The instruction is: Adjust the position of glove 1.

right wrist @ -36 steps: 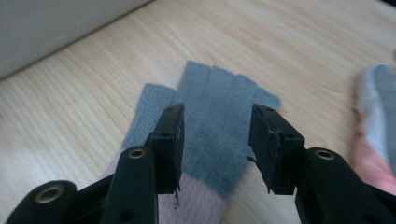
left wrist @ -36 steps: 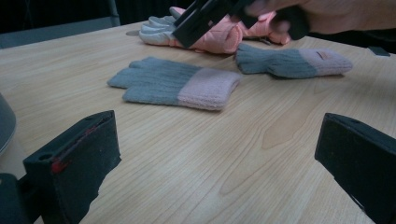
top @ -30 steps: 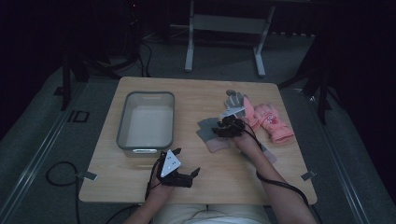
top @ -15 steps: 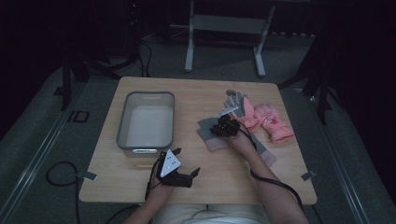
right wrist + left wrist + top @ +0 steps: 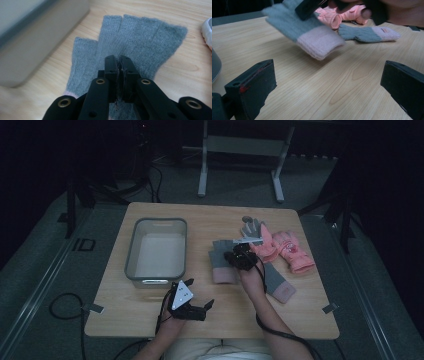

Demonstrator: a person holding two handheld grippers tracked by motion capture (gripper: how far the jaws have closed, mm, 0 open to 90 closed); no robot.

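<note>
Grey glove (image 5: 140,42) pinched by right hand-held gripper (image 5: 119,66), jaws just closed; tray (image 5: 37,37) edge near.

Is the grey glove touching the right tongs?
Touching. The right gripper view shows the right tongs pinched shut on the grey glove, knit squeezed between the pads.

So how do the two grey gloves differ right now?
The near grey glove is pinched in the shut right claw with its pink cuff lifted off the table; the far grey glove lies flat, untouched. The near one sits closer to the bin, the far one by the pink gloves. Both are grey knit with pink cuffs.
</note>
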